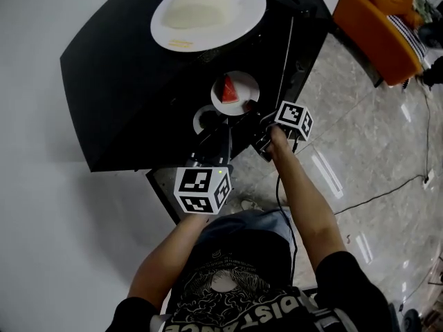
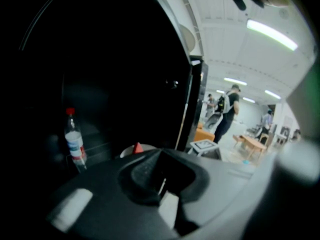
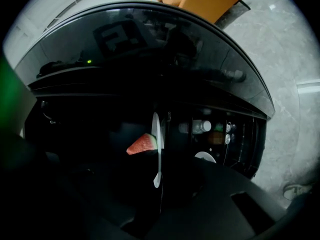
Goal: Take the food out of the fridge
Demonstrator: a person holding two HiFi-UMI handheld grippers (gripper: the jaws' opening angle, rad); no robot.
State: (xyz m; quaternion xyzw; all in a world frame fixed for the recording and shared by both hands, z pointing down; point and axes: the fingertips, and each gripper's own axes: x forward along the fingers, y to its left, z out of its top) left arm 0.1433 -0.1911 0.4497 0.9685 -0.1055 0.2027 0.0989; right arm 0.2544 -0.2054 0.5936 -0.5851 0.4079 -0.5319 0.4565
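Red watermelon wedge (image 1: 229, 90) on small round white plate (image 1: 248, 83): your right gripper (image 3: 158, 181) has its jaws clamped on the rim at the black fridge (image 1: 124, 88) opening, not yet set down. Left gripper (image 2: 161, 184): jaws closed, apparently empty.

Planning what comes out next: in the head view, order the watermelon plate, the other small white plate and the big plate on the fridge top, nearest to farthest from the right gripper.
1. Watermelon plate: held in the right gripper.
2. Other small white plate: close by, to its left.
3. Big plate: farthest, back on the fridge top.

Glossy marble floor (image 1: 387, 144), orange sofa (image 1: 377, 26), ceiling striplights (image 2: 271, 34).
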